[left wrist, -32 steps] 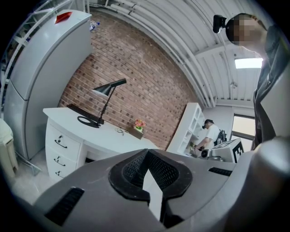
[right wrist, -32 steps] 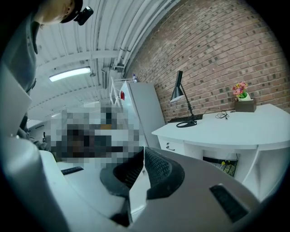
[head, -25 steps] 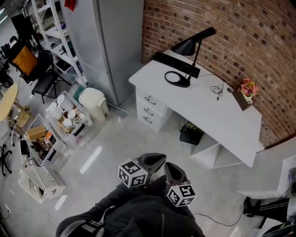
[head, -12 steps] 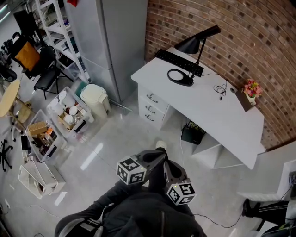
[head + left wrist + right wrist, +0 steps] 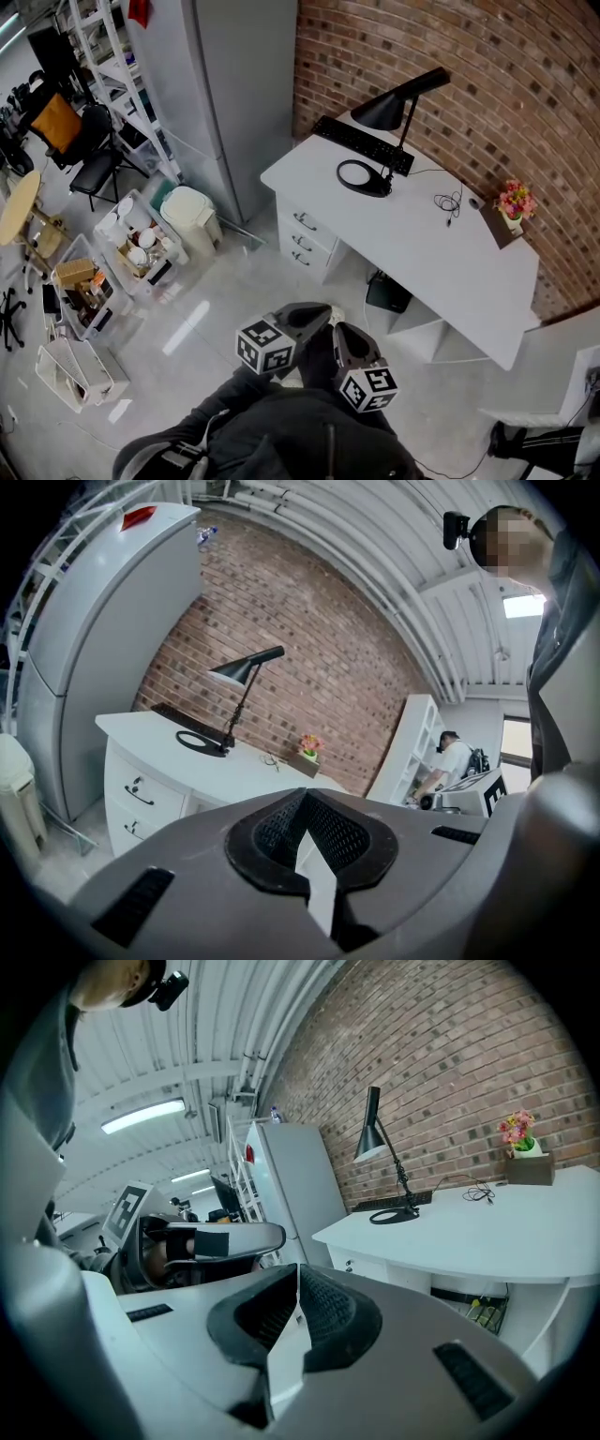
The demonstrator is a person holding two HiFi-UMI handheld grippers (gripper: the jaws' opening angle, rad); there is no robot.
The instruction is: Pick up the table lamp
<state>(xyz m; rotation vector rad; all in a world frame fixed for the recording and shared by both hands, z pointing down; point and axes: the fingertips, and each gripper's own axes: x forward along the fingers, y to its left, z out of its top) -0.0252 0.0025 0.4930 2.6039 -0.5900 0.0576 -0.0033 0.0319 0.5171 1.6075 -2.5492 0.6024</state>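
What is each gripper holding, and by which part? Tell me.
Nothing. Left gripper and right gripper are shut and empty; the lamp stands untouched on the desk.

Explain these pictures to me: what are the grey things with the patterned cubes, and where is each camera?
There is no robot here. A person holds a two-jaw gripper in each hand. The picture from above comes from a camera on the person's head, looking down. In it you see the left gripper and the right gripper, each with a marker cube that is part of it. The other two pictures come from cameras riding on the grippers, looking along their jaws. Both pairs of jaws are shut, with nothing between them. Ahead, a white desk stands against a brick wall. On it are a black table lamp, a black keyboard, a loose cable and a small pot of flowers. The lamp is the thing to pick up, and neither gripper has reached it yet.
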